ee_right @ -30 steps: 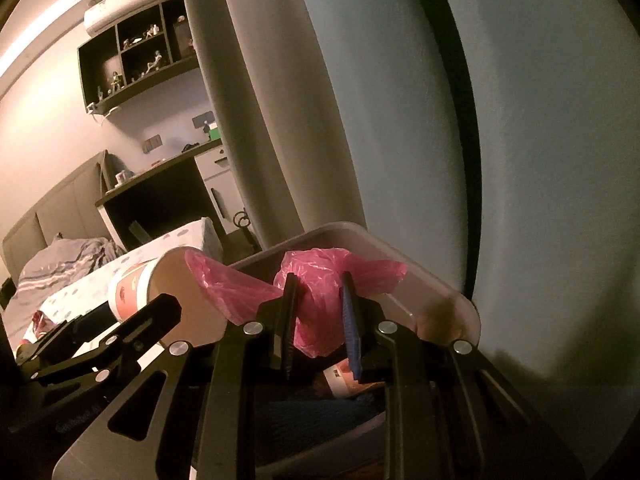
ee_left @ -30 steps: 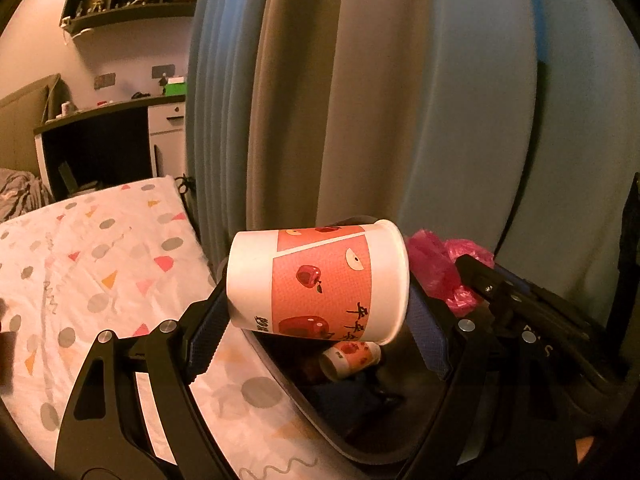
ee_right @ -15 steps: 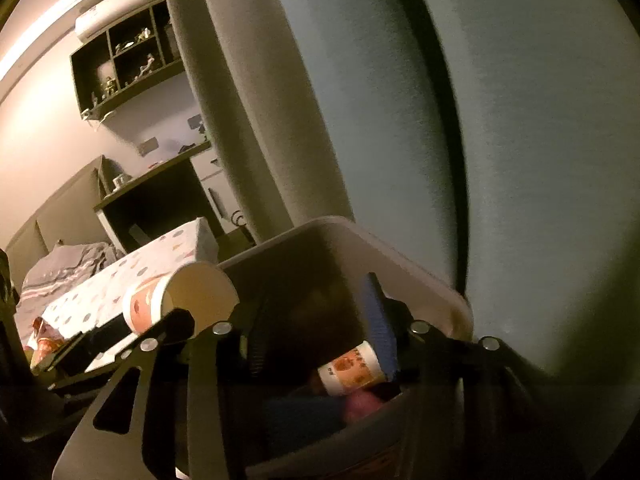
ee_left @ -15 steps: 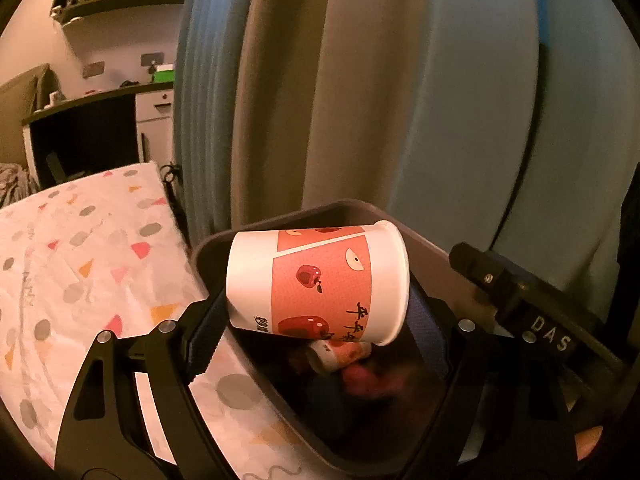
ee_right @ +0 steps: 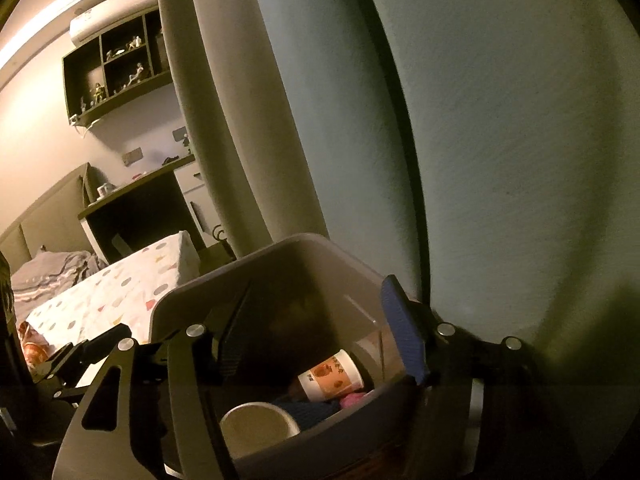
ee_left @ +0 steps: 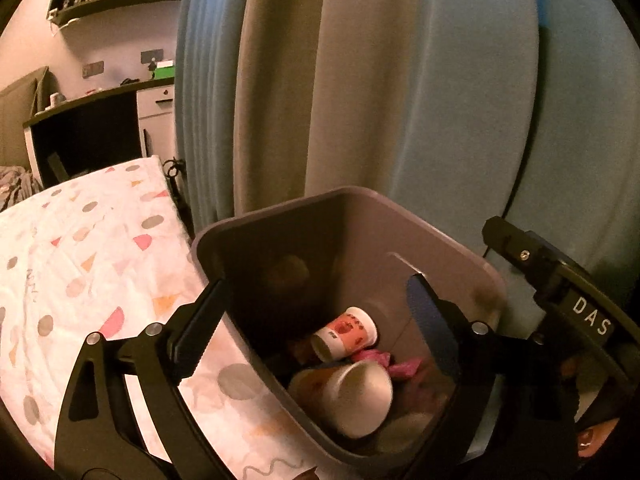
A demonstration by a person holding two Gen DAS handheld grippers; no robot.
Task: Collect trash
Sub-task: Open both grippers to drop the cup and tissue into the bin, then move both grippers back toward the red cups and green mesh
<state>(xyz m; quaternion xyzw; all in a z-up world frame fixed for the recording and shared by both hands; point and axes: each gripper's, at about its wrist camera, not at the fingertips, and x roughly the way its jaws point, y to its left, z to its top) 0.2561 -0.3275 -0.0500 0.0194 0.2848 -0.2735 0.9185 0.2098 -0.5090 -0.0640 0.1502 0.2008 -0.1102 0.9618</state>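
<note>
Curtains behind, patterned bed to the left. Grey bin standing between them, hard against the bed edge, directly below both grippers. Inside: large paper cup on its side, mouth towards the cameras, long axis running front to back; smaller apple-print cup just beyond it, tilted; pink plastic bag beside them. Left gripper opening wide, nothing between the fingers. Right gripper opening too, likewise empty. Trash straight down from both; neither hand clearly nearer. Probably dropped and done; further rubbish likely back on the bed side.
</note>
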